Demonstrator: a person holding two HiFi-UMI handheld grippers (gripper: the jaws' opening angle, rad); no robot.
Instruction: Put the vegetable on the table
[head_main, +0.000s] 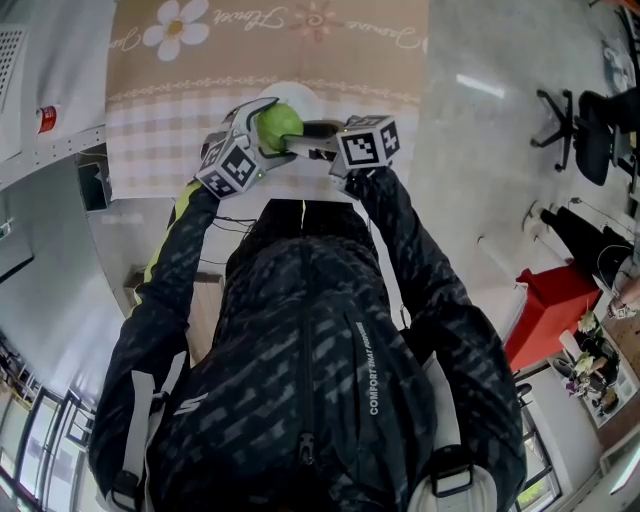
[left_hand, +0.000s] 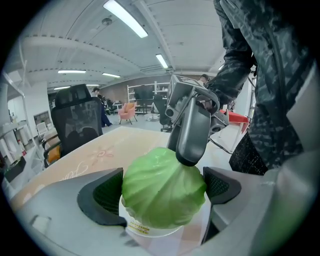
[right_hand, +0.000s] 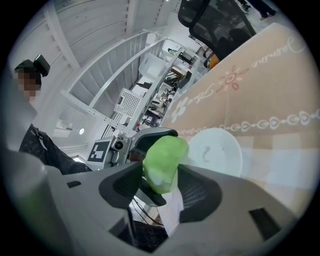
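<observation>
Across the top of the head view, a long table under a beige flower-printed cloth with a checked hem (head_main: 200, 95). On that cloth, close to the near edge, a round white plate (head_main: 310, 102), lying flat. Just above the plate's near rim, a round pale-green cabbage head (head_main: 278, 124), up in the air and, as far as can be seen, clear of both cloth and plate.

Gripped from two sides at once. Wedged between the dark ribbed pads of the left gripper (left_hand: 163, 189), spread wide with one pad against each flank. Pinched as well between the narrower-set pads of the right gripper (right_hand: 161, 181), with one grey finger of it pressed onto the crown in the left gripper view.

Judged to be the lowering step: at the table, not yet set down. Next, probably a slow descent onto the cloth beside the plate, or onto the plate itself; cannot tell which from here. Calls for holding both grips until firmly seated, then easing one pair of jaws apart ahead of the other. Worth guarding against a roll, given so round a shape on so smooth a cloth.
</observation>
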